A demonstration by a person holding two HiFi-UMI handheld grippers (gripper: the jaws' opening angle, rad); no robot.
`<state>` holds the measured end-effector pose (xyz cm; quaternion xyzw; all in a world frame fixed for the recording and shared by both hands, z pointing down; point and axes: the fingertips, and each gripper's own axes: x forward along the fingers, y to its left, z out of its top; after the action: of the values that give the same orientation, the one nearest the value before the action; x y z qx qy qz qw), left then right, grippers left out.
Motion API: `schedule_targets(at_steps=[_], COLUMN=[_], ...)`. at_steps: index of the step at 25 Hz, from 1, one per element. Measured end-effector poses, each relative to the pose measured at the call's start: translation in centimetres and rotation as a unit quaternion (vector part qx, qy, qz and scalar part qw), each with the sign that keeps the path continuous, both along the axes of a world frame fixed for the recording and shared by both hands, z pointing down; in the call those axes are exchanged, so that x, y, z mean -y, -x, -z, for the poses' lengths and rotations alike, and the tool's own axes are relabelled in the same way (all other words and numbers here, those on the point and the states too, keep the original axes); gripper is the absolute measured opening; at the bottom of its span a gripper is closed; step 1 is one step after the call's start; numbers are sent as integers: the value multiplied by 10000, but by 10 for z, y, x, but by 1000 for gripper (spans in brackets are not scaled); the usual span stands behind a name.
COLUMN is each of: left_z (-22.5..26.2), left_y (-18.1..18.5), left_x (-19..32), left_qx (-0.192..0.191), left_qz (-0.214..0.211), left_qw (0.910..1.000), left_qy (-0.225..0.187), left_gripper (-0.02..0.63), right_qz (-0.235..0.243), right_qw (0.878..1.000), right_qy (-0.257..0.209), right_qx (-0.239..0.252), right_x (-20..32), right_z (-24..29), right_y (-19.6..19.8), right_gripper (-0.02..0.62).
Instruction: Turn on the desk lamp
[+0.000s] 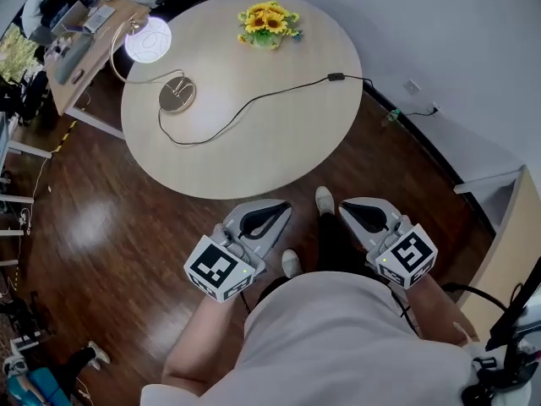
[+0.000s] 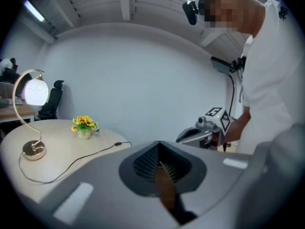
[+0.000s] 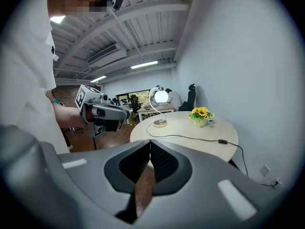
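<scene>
The desk lamp stands at the round table's far left. Its gold base carries a curved arm, and the round globe glows white. A black cord runs from the base to an inline switch near the right rim. My left gripper and right gripper are both shut on nothing, held close to the body and short of the table's near edge. The left gripper view has the lit globe far left. In the right gripper view the lamp and switch sit beyond the jaws.
A small pot of yellow flowers stands at the table's far side. A cluttered wooden desk is behind the lamp. The cord leads to a wall socket. Dark wood floor surrounds the table. My shoes are near its edge.
</scene>
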<state>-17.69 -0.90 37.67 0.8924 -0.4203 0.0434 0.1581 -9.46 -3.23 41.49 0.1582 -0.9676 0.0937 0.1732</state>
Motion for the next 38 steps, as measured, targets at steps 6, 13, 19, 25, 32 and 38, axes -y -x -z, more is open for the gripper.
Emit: schedule_targets(at_steps=[6, 13, 19, 25, 32, 38], left_z=[14, 25, 38, 42, 33, 26], left_y=[2, -24, -70, -134, -192, -222], left_x=[-89, -144, -170, -203, -244, -270], left_qx=[21, 47, 128, 2, 109, 161], left_qz=[126, 253, 354, 396, 303, 239], left_qw=[9996, 9988, 9975, 9974, 9983, 9987], left_qy=[-233, -407, -592, -597, -488, -426], left_gripper=[18, 18, 18, 18, 18, 18], right_qz=[87, 74, 82, 108, 70, 16], right_qw=[9995, 9987, 9982, 9990, 9982, 9970], right_qy=[-311, -484, -566, -386, -461, -571], right_qx=[7, 107, 172, 179, 387, 519], right_x=[-64, -100, -133, -172, -206, -228], right_z=[24, 35, 42, 44, 46, 53], right_y=[0, -25, -78, -132, -184, -214], right_gripper=[3, 5, 3, 5, 3, 3])
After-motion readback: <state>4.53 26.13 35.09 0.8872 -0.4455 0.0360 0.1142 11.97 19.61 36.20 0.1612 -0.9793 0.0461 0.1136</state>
